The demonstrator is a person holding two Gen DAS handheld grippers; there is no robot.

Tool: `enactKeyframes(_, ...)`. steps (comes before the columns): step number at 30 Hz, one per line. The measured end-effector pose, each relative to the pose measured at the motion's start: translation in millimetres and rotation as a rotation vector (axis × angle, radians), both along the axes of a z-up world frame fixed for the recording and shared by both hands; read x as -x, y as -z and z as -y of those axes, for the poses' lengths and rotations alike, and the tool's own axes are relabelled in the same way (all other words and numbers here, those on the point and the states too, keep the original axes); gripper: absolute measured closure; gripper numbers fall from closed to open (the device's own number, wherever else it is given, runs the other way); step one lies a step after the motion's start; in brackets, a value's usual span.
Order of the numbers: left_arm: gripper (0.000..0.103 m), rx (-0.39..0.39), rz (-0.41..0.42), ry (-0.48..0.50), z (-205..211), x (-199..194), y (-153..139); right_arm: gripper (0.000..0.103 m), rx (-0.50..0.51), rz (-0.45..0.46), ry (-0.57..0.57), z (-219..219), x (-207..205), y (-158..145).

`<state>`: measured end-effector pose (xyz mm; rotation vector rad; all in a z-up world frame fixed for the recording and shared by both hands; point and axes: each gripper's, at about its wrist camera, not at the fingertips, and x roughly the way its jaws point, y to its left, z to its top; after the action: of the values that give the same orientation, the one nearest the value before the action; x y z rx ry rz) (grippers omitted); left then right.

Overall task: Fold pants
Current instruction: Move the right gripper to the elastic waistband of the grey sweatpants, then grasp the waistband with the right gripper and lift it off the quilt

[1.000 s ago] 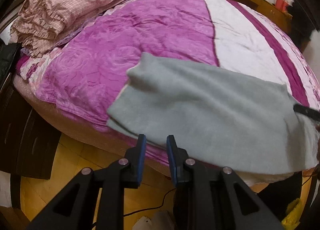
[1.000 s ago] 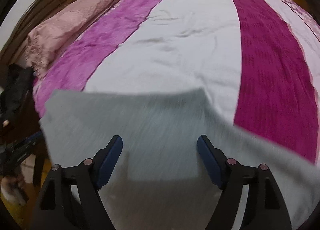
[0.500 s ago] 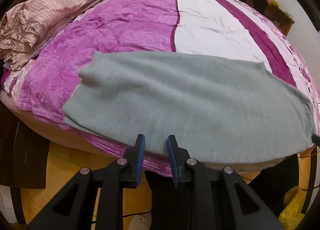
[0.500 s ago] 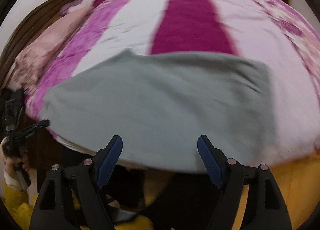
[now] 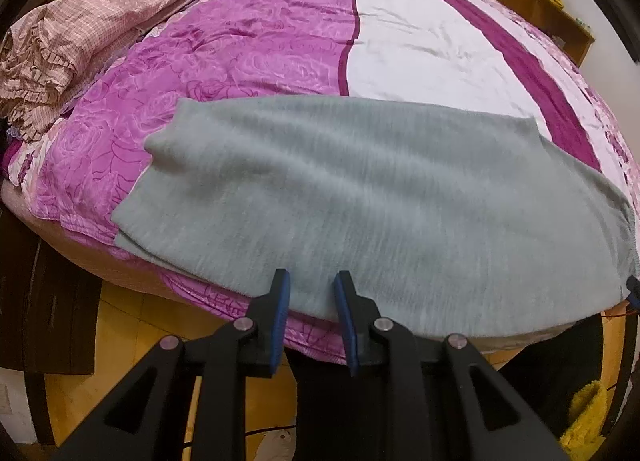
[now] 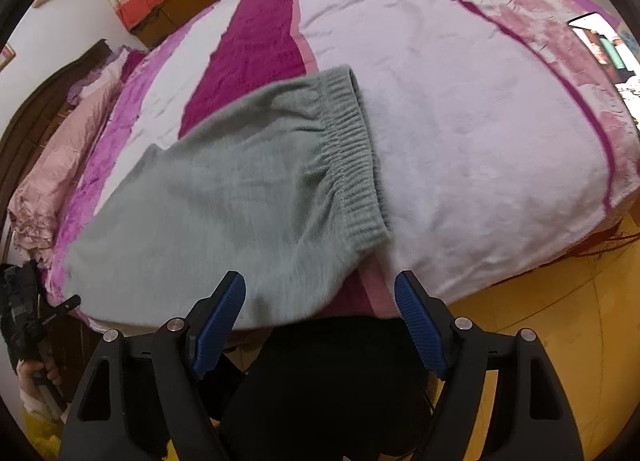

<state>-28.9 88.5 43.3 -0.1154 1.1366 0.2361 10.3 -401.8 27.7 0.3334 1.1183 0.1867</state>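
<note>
The grey pants (image 5: 360, 197) lie flat across the near edge of the bed, legs folded onto each other, cuffs to the left and waist to the right. In the right wrist view the pants (image 6: 224, 205) show their ribbed elastic waistband (image 6: 352, 149) at the right end. My left gripper (image 5: 308, 281) hovers at the pants' near edge; its jaws stand a small gap apart and hold nothing. My right gripper (image 6: 320, 289) is wide open and empty, just off the bed near the waist end.
The bed has a purple, white and magenta striped cover (image 5: 420, 49). A pink checked quilt (image 5: 80, 41) is heaped at the far left. Yellow wooden floor (image 6: 560, 341) lies below the bed edge. My left gripper's body (image 6: 24, 321) shows at the right wrist view's left edge.
The pants went from being held up to lying flat on the bed. Both grippers pulled back toward the bed edge, and the right gripper swung toward the waistband end.
</note>
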Motion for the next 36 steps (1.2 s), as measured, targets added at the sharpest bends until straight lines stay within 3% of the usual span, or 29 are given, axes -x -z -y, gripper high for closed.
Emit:
enactKeyframes(6,0.078,-0.013,-0.018,-0.003,2.3,-4.2,3.8,0.03,-0.038,0.007,-0.015,-12.2,-21.4,2.1)
enactKeyframes(13,0.077,-0.016,-0.035,-0.002,2.0,-8.2,11.0,0.03,-0.107,-0.005,0.053,-5.5,-28.3,17.1)
enactKeyframes(18,0.077,-0.023,-0.039,-0.003,2.6,-9.5,12.8,0.029,-0.08,-0.012,0.059,-11.9,-31.7,16.3)
enactKeyframes(22,0.077,-0.022,-0.039,0.0,2.3,-9.4,13.0,0.045,-0.084,-0.001,0.061,-18.9,-29.9,-2.2)
enactKeyframes(25,0.077,-0.023,-0.039,-0.001,2.6,-9.5,12.9,0.046,-0.09,0.011,0.035,-29.3,-33.4,-11.8)
enactKeyframes(29,0.077,-0.017,-0.038,0.004,1.8,-9.1,12.6,0.046,-0.058,-0.094,0.024,-36.0,-49.5,12.6)
enactKeyframes(36,0.076,0.0,-0.035,0.007,-1.5,-9.4,14.3,0.029,-0.036,-0.067,-0.079,-49.6,-52.6,15.8)
